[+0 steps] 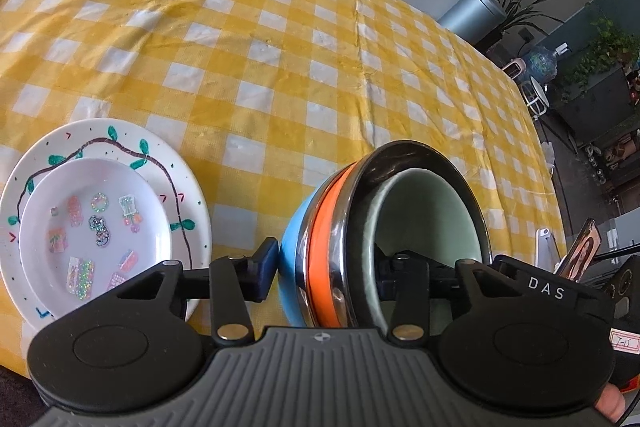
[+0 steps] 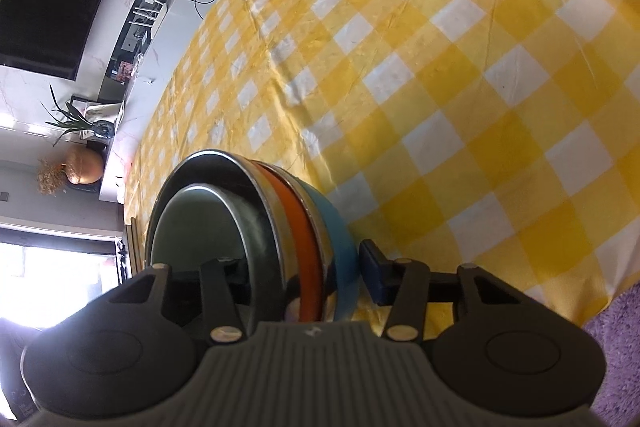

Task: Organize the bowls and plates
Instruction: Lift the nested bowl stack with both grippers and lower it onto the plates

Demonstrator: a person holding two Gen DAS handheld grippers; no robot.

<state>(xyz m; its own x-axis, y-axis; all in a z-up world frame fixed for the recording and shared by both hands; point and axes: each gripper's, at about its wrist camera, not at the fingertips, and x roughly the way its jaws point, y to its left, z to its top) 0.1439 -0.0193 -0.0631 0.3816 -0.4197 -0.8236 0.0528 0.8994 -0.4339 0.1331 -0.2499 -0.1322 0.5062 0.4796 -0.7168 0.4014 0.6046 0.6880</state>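
Gripping from both sides, the left tool (image 1: 326, 269) and the right tool (image 2: 302, 277) each straddle the wall of the nested bowl stack (image 1: 384, 227): a pale green bowl (image 1: 424, 211) inside a steel bowl (image 1: 420, 155), then an orange band (image 1: 326, 227) and a blue bowl (image 1: 294, 247) outermost. Each tool is closed on the stack, one finger inside, one outside. The stack sits near the counter's front edge on the yellow checked cloth (image 1: 280, 47). Just left, a small white plate (image 1: 96, 223) rests on a leaf-painted plate (image 1: 176, 183).

Left gripper (image 1: 326, 269) pitched down, clamped; right gripper (image 2: 304, 273) likewise.
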